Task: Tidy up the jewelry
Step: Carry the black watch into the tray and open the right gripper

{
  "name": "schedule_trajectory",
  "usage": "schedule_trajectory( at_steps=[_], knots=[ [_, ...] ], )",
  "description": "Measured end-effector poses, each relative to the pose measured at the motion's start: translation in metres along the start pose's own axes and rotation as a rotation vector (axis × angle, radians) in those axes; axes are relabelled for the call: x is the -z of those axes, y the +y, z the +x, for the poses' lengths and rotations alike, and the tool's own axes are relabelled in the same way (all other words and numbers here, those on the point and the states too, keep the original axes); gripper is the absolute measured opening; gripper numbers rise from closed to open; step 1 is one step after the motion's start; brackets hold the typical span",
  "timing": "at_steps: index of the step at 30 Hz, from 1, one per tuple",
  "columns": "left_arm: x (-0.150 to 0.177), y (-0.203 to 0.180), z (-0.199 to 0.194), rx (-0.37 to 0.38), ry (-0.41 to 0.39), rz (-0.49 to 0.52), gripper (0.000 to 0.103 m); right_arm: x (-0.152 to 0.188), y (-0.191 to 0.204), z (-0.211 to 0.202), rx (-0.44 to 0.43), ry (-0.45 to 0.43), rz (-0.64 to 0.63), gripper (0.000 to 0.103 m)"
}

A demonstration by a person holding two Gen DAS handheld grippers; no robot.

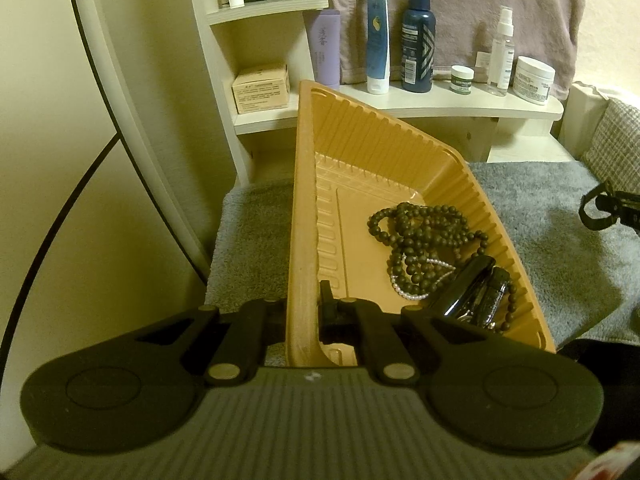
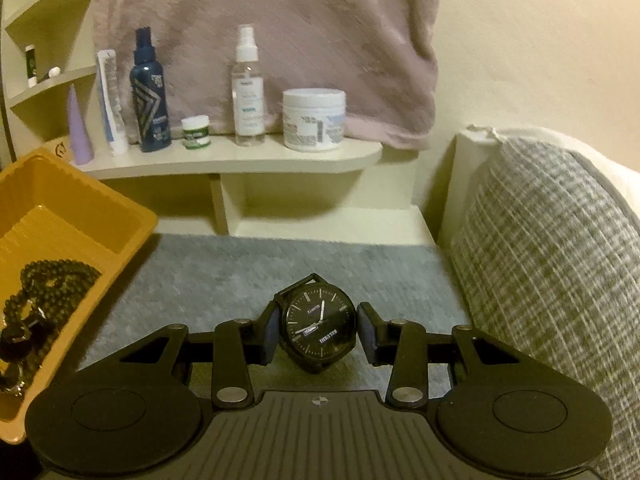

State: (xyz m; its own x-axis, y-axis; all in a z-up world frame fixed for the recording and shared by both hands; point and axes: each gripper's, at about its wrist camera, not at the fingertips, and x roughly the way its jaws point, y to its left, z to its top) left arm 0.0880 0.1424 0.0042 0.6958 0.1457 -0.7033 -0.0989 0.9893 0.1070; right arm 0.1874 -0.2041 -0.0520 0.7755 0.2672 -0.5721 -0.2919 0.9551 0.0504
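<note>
My left gripper (image 1: pixel 303 308) is shut on the near left rim of an orange plastic tray (image 1: pixel 304 208) and holds it tilted above the grey mat (image 1: pixel 248 248). In the tray lie a dark bead necklace (image 1: pixel 416 236), a small pearl strand (image 1: pixel 416 284) and two black shiny cylinders (image 1: pixel 472 292). The tray also shows at the left in the right wrist view (image 2: pixel 72 216). My right gripper (image 2: pixel 318 332) is open, its pads either side of a black wristwatch (image 2: pixel 318 328) that rests on the grey mat (image 2: pixel 240 272). The left pad (image 2: pixel 271 336) is close to the watch case; the right pad stands a little apart.
A cream shelf (image 2: pixel 240 156) at the back carries bottles, tubes and jars, such as a blue spray bottle (image 2: pixel 150 92) and a white jar (image 2: pixel 314 118). A pink towel (image 2: pixel 280 32) hangs behind. A checked grey cushion (image 2: pixel 560 260) stands at the right. A round mirror rim (image 1: pixel 100 92) curves at the left.
</note>
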Motion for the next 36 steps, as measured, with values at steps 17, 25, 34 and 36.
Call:
schedule_trajectory(
  at_steps=[17, 25, 34, 36],
  knots=[
    [0.000, 0.001, 0.001, 0.005, -0.002, -0.003, 0.006, -0.053, 0.065, -0.016, -0.233, -0.079, -0.062, 0.041],
    [0.001, 0.001, 0.000, 0.007, -0.002, -0.006, 0.006, -0.069, 0.111, -0.017, -0.387, -0.082, -0.112, 0.041],
    [0.001, 0.002, 0.002, 0.015, -0.003, -0.013, 0.006, -0.070, 0.146, -0.012, -0.473, -0.043, -0.191, 0.041],
    [0.001, 0.003, 0.002, 0.018, -0.004, -0.016, 0.006, -0.066, 0.152, -0.009, -0.481, -0.027, -0.209, 0.041]
  ],
)
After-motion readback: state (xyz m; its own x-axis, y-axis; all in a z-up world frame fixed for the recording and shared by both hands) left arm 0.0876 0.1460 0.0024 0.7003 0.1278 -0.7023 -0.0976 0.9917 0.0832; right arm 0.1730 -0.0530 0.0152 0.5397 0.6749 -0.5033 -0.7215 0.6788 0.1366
